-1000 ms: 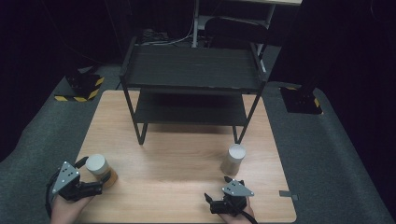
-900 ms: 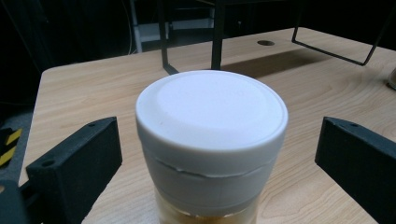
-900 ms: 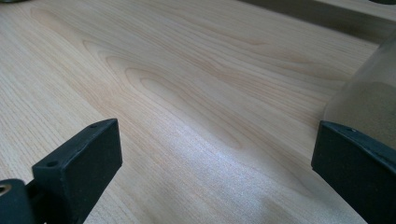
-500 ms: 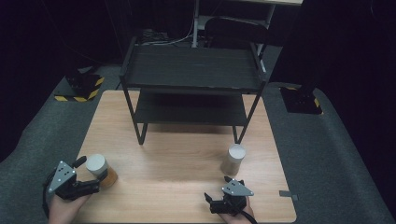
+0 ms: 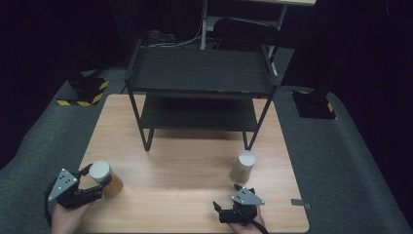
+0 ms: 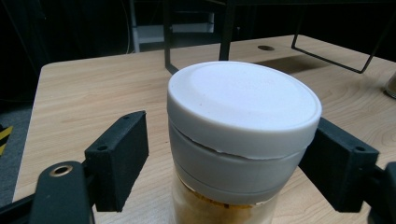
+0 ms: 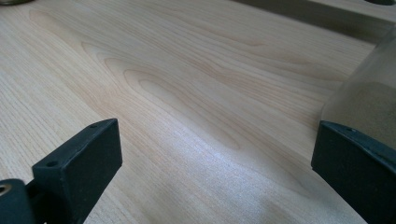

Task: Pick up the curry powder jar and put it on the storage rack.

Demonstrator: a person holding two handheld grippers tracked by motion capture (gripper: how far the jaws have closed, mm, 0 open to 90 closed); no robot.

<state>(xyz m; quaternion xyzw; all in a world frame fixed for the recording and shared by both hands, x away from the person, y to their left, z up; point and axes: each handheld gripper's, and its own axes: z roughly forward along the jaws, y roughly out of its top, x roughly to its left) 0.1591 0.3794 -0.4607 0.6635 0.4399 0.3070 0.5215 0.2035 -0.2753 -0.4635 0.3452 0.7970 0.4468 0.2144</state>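
— What was the left gripper (image 6: 224, 158) doing at the table's near left corner?
— Its jaws had just been closing around the white-lidded jar (image 6: 243, 135) of orange powder; one touched the lid, the other stood just off it.
— And the right gripper (image 5: 233, 214)?
— Jaws wide apart, nothing between them, low over the table (image 5: 195, 161). Just beyond stood a second jar (image 5: 243, 166), then the black shelf rack (image 5: 199, 73).
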